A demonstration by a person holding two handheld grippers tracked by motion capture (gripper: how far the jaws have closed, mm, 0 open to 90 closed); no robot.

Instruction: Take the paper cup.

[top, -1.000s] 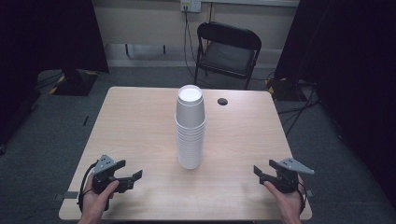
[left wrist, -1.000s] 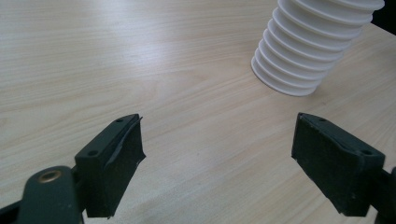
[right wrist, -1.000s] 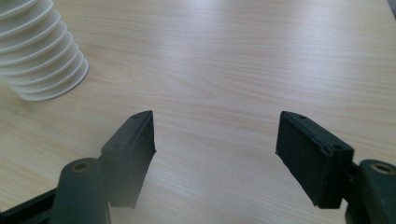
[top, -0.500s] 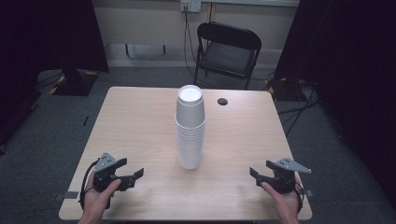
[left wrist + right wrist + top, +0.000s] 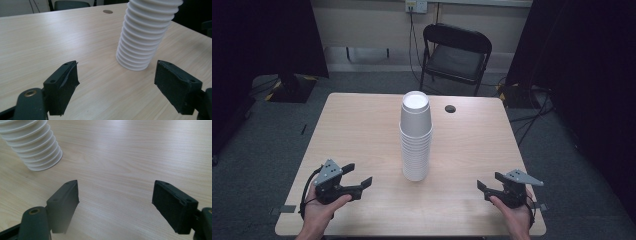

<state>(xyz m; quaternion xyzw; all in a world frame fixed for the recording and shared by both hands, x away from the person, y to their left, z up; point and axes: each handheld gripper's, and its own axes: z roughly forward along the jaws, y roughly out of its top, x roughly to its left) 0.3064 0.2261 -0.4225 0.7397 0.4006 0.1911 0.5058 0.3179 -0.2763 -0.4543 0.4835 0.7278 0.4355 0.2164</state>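
Between the released left gripper (image 5: pixel 358 174) and right gripper (image 5: pixel 488 182), the cup stack (image 5: pixel 415 137) loses its top in both gripper views.

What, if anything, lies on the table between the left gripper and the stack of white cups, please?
Nothing: in the high view, bare wood separates the left gripper from the stack of white cups; the left gripper view shows the same on the table.

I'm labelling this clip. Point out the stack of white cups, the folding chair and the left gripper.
stack of white cups (image 5: pixel 415 142), high view, on the ribbed side of the stack.
folding chair (image 5: pixel 455 59), high view, on the seat.
left gripper (image 5: pixel 358 174), high view, midway between its fingertips.
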